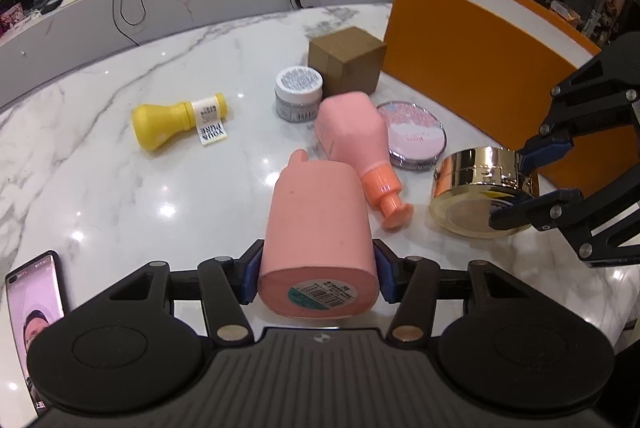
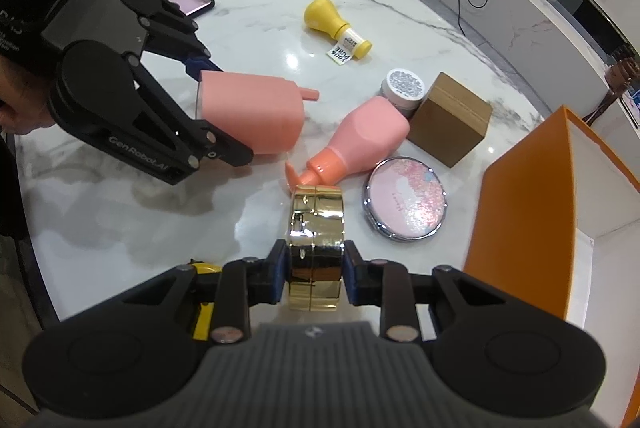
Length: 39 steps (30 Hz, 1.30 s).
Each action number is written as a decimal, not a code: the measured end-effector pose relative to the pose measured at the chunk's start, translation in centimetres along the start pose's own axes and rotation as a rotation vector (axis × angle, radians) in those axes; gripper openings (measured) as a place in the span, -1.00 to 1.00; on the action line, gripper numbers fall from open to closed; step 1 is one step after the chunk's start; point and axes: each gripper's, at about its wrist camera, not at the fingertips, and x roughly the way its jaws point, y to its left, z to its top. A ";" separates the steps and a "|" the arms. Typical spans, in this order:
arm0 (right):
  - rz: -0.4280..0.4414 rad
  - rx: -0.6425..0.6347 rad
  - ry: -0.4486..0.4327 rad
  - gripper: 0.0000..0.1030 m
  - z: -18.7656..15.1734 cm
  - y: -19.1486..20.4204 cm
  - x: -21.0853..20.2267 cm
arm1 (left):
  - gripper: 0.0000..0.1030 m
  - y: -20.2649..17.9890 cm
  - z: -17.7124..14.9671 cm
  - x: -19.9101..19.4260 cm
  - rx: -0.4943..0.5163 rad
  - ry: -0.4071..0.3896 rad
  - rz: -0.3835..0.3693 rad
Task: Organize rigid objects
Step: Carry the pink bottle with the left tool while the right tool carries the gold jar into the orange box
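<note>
The left tongs (image 1: 318,278) clamped a pink bottle (image 1: 316,228) at its base; the right tongs (image 2: 315,278) pinched a gold jar (image 2: 316,248) edgewise, both just above the table (image 1: 120,187), near the orange box (image 1: 480,75), likely their destination.

Phone (image 1: 34,312) cut by left edge; orange box (image 2: 560,211) by right edge.

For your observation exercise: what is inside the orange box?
Only white inner walls of the orange box show. Its floor is hidden by the near wall, so any contents cannot be seen.
</note>
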 end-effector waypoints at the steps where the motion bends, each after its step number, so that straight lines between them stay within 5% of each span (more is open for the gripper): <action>1: -0.003 0.004 -0.002 -0.47 0.0 -0.1 -0.1 | 0.22 0.0 0.1 -0.1 -0.004 -0.004 0.002; 24: -0.138 0.233 -0.146 -0.47 -0.3 -4.3 -5.8 | 0.22 -4.3 4.0 -4.2 0.053 -0.083 0.017; 39: -0.179 0.451 -0.278 -0.47 -4.8 -8.5 -11.0 | 0.22 -10.0 9.1 -5.1 0.165 -0.137 -0.013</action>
